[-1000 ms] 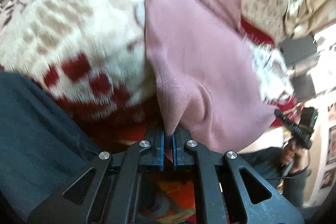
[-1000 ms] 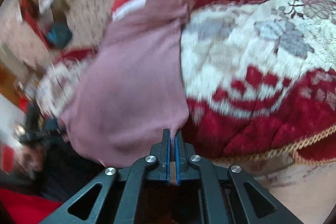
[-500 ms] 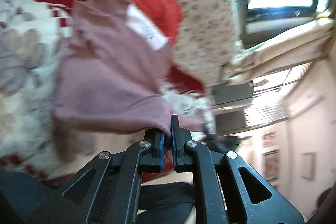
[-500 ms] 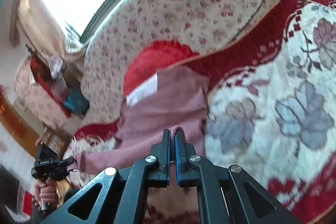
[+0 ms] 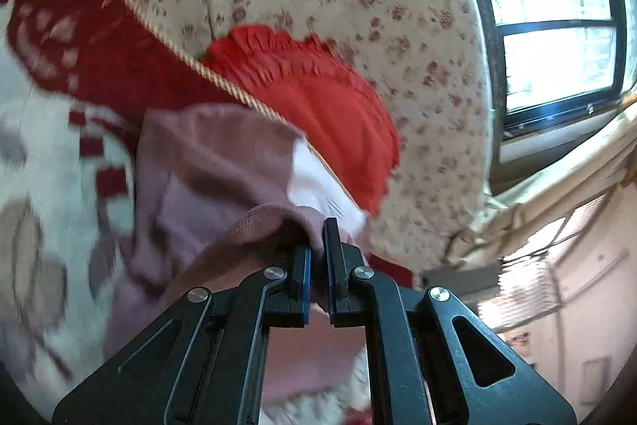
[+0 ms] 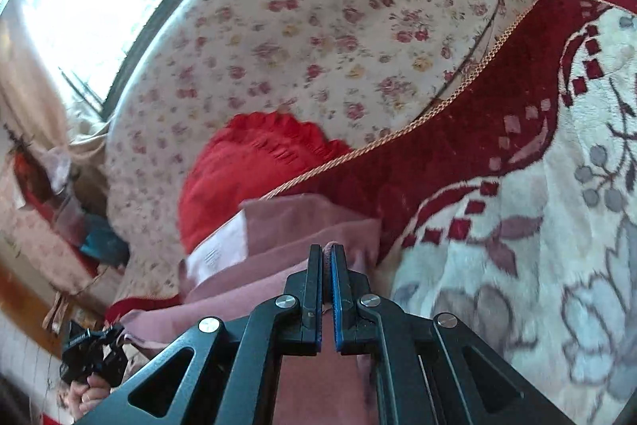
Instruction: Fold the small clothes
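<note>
left gripper (image 5: pixel 317 257): clamped on near hem of pink garment (image 5: pixel 207 178) | right gripper (image 6: pixel 326 277): clamped on same hem | garment's far end beside red cloth (image 6: pixel 247 166), on patterned blanket (image 6: pixel 537 226)

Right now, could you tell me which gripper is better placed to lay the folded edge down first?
Neither clearly: left gripper and right gripper both pinch the pink garment at its near edge, already over the far half. Probably lower together.

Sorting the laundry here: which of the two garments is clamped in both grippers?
The pink garment, the one with the white label: both grippers pinch its edge. The red garment lies free behind it, partly under the blanket's edge.
</note>
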